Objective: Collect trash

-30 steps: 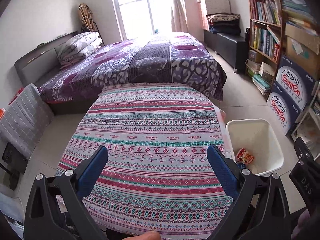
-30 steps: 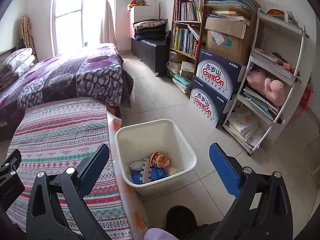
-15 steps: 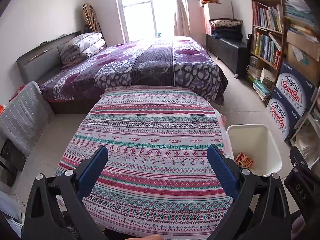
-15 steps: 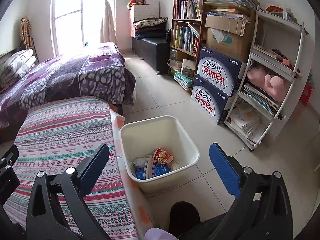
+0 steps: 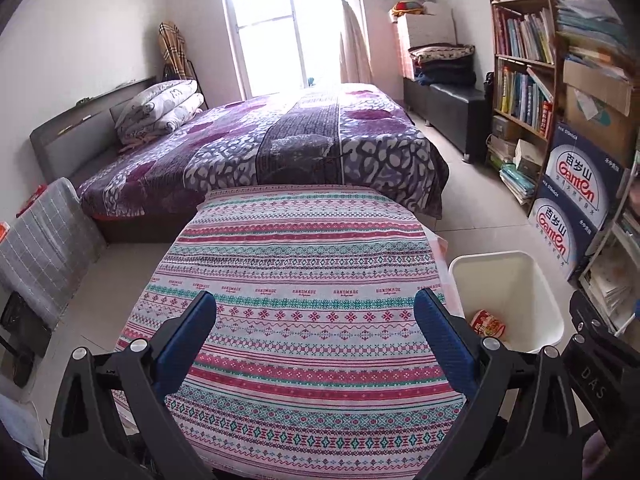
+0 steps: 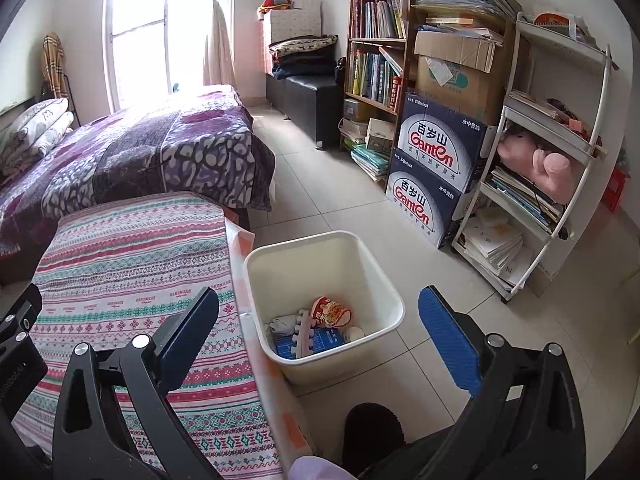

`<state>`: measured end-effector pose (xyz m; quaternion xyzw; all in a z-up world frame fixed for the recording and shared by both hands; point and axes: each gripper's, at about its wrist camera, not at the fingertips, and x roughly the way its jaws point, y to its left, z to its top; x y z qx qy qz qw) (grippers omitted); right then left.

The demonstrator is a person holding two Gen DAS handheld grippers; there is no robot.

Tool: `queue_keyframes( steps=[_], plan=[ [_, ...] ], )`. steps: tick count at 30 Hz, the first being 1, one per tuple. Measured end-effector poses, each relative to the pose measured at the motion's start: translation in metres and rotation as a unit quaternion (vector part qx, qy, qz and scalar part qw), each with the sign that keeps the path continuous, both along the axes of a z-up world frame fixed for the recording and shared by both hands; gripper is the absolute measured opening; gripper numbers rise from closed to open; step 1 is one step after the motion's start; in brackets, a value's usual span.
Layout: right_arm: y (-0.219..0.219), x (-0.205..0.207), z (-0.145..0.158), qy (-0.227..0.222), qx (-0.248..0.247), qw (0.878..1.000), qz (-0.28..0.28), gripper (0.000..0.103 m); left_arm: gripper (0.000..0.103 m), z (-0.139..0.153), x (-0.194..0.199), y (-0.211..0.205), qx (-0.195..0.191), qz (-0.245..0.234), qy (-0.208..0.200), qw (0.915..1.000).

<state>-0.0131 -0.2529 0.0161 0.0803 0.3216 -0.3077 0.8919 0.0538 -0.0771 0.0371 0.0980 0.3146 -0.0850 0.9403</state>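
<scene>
Beside striped table (image 6: pixel 120 264), trash bin (image 6: pixel 384 280)

The bench (image 5: pixel 304 280) wears a cloth banded in pink, teal and white geometric stripes. Beside it stands a cream waste bin (image 6: pixel 376 276) holding a red-and-white noodle cup (image 6: pixel 331 312) and a blue packet (image 6: pixel 320 340). Both tongs (image 5: pixel 316 320) (image 6: pixel 320 336) are black with blue pads. The bedspread (image 5: pixel 280 148) is purple, blotched white.

Bench (image 5: pixel 304 280) in front of bed (image 5: pixel 280 148), far edge at bed foot. Waste bin (image 6: pixel 320 304) on floor just beside bench right edge; noodle cup (image 6: pixel 330 312) and wrappers inside. Water cartons (image 6: pixel 432 168) stacked beyond bin, bookshelf (image 6: pixel 376 60) behind them.
</scene>
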Motion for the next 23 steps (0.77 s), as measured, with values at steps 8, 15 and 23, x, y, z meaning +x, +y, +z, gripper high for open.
queue_keyframes(
  steps=[8,15,23],
  plan=[
    [0.0029,-0.0012,0.0017,-0.004,0.003,1.000,0.002,0.096,0.093,-0.0011,-0.0026,-0.0016,-0.002,-0.012,-0.005,0.9999],
    [0.0050,-0.0021,0.0041,-0.006,0.002,1.000,0.005,0.096,0.093,0.0006,-0.0029,-0.0004,-0.008,-0.009,-0.003,0.9999],
    [0.0056,-0.0021,0.0066,-0.009,0.003,1.000,0.004,0.096,0.095,-0.0022,0.0015,0.0018,-0.015,-0.007,0.014,0.9998]
  ],
)
